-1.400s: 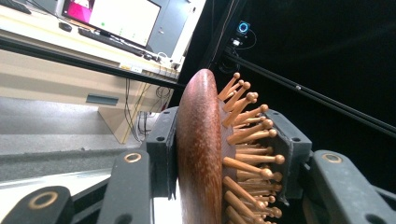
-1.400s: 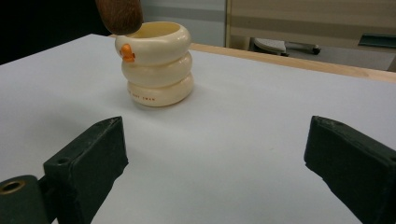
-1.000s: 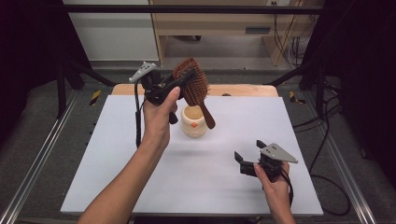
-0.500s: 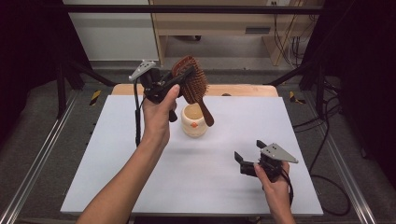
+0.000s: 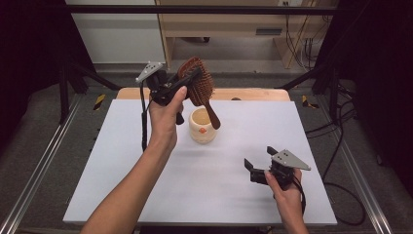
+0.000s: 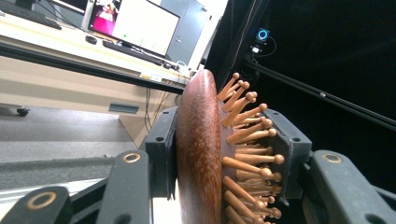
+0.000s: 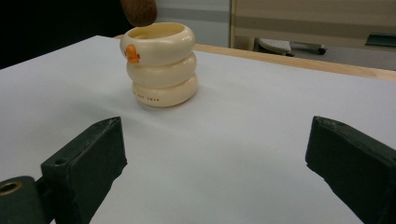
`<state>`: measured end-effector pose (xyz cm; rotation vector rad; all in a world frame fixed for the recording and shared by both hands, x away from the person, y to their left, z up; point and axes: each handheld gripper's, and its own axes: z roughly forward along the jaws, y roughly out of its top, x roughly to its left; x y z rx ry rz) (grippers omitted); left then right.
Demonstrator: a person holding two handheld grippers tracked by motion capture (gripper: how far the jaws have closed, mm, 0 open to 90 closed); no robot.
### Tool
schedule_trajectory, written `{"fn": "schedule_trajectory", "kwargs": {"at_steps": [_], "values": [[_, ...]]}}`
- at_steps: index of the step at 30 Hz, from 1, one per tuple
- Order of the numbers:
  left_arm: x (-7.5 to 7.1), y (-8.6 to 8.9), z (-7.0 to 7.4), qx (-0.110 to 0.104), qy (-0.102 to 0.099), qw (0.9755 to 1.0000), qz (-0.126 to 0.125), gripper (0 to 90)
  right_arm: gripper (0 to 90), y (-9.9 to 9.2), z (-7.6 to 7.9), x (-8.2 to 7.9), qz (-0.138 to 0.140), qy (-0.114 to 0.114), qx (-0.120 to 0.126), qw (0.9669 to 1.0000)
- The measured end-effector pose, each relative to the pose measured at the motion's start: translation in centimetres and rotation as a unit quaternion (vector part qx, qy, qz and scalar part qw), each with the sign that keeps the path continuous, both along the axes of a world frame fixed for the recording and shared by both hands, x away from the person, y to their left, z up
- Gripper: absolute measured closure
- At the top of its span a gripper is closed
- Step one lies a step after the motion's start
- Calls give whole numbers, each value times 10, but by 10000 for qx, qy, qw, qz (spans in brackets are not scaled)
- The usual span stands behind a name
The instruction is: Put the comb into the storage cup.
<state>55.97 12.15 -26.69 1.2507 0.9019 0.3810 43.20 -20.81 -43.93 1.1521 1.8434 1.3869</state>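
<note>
A brown wooden hairbrush point(image 5: 198, 83) hangs in the air over the back of the table, head up and handle slanting down. My left gripper point(image 5: 187, 80) is shut on its head. In the left gripper view the pads clamp the brush head point(image 6: 201, 154), one on its smooth back and one on its pegs. The handle's tip hovers just above a cream ringed cup point(image 5: 201, 126) with an orange mark; the right gripper view shows the cup point(image 7: 159, 63) with the tip point(image 7: 139, 11) above its rim. My right gripper point(image 5: 256, 163) rests low at the front right, jaws open, nothing between them.
The white tabletop point(image 5: 122, 161) has a wooden strip point(image 5: 253, 94) along its far edge. Black frame bars and cables stand around the table, with a desk and monitors beyond. Open surface lies between the cup and my right gripper.
The brush in my left gripper has shifted slightly, its handle tip now a bit closer over the cup. My right gripper has not moved.
</note>
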Motion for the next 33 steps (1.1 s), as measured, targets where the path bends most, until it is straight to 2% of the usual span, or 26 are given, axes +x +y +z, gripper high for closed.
{"fn": "schedule_trajectory", "kwargs": {"at_steps": [10, 16, 33], "values": [[11, 2, -4, -39, 4, 9999, 114, 513, 52, 0, 0, 1, 3, -3, 16, 10000], [14, 0, -4, -4, -78, 9998, 163, 513, 52, -1, -1, 1, 13, -1, 27, 10000], [22, 5, -6, -44, -80, 9995, 303, 512, 51, -1, -1, 1, 30, -6, 28, 10000]]}}
